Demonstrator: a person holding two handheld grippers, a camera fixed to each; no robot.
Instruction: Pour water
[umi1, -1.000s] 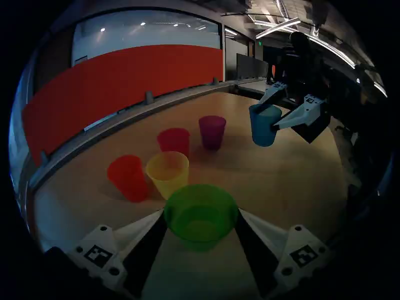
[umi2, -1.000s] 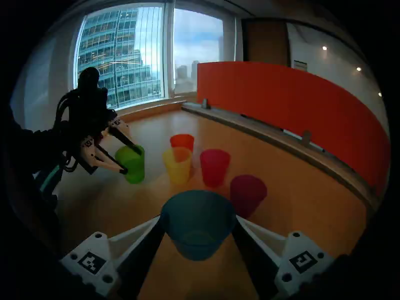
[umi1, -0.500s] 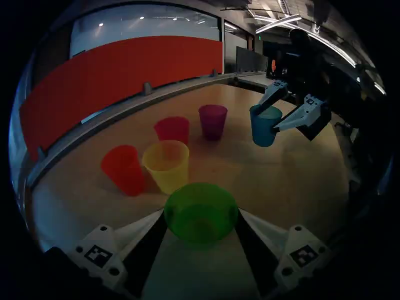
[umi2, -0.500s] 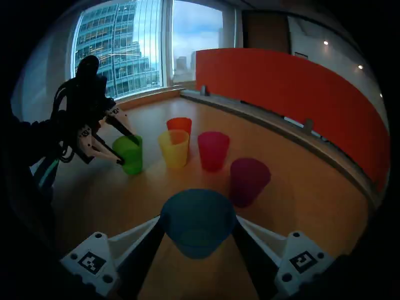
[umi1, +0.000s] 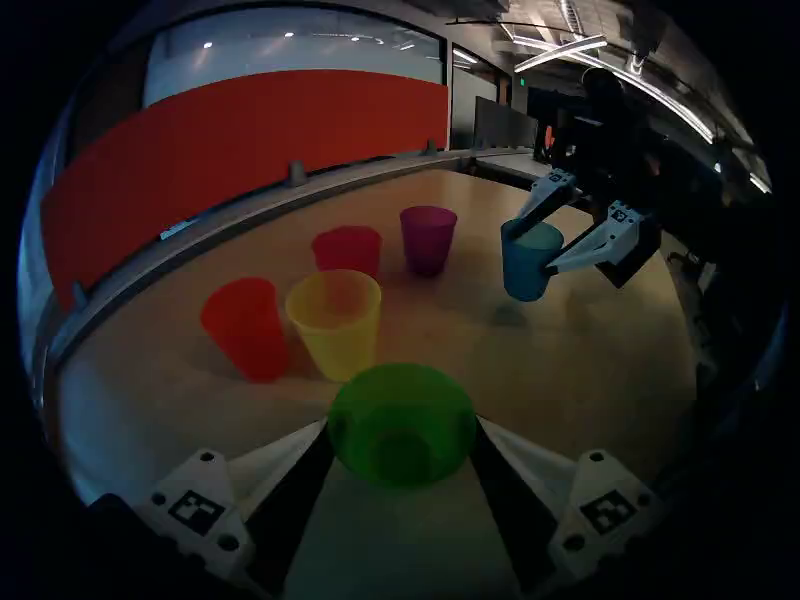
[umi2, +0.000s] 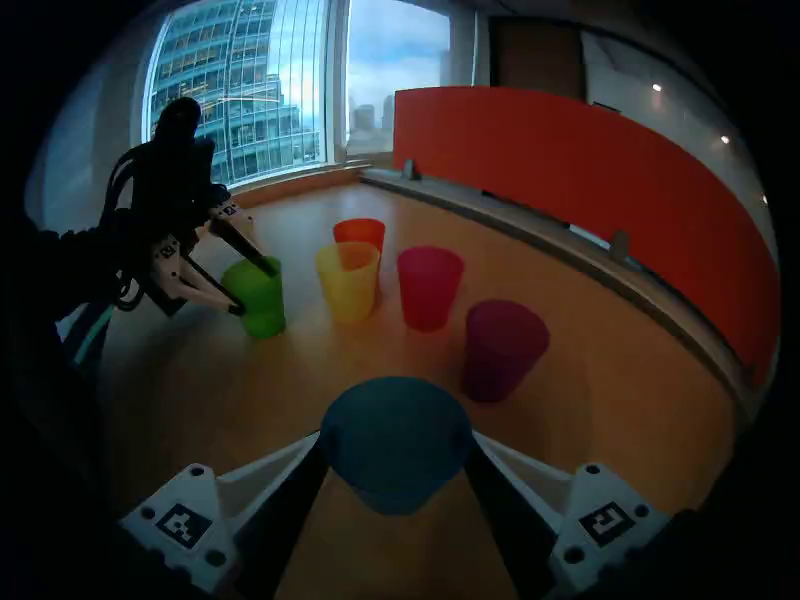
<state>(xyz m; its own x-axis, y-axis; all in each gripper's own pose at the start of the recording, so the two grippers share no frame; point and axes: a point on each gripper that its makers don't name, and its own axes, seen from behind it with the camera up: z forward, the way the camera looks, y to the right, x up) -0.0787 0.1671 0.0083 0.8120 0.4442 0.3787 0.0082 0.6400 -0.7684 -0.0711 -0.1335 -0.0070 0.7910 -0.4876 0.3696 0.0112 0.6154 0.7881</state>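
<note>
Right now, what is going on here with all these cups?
A person holds a gripper in each hand. The left gripper is shut on a green cup, and the right gripper is shut on a blue cup, which hangs above the wooden table. Between them on the table stand an orange cup, a yellow cup, a red cup and a purple cup. Both held cups look roughly upright, so nothing is being poured. I cannot tell whether they hold water.

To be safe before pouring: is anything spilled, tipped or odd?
Nothing stands out: orange cup, yellow cup, pink cup and purple cup stand upright, no spill; left tool grips the green cup, right tool the blue cup.
</note>
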